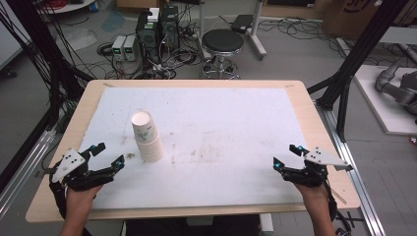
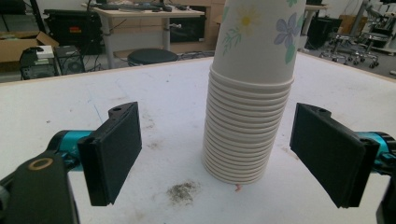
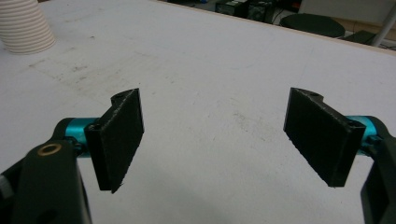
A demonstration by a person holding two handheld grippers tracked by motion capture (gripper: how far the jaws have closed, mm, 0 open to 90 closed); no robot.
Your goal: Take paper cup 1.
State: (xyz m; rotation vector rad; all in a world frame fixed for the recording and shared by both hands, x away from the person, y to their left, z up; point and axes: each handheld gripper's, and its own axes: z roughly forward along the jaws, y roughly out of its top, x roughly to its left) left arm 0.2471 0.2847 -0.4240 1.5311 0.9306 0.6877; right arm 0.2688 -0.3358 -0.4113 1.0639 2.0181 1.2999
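Observation:
A stack of nested white paper cups [image 1: 146,136] with a flower print stands upside down on the white table cover [image 1: 221,118], left of centre. The same stack [image 2: 250,102] rises just beyond my left gripper [image 2: 219,154], whose jaws are wide open and do not touch it. In the high view my left gripper [image 1: 110,153] sits at the table's front left, a short way left of the stack. My right gripper [image 1: 286,155] is at the front right, open and holding nothing. From my right gripper [image 3: 212,135] the cup stack [image 3: 23,25] shows far off at the upper left.
The table's wooden edge [image 1: 196,212] frames the white cover, which has dirty smudges [image 1: 211,150] near its middle. Beyond the far edge stand a black stool [image 1: 223,46] and computer boxes with cables [image 1: 157,34] on the floor. Black frame posts [image 1: 351,64] stand to the right.

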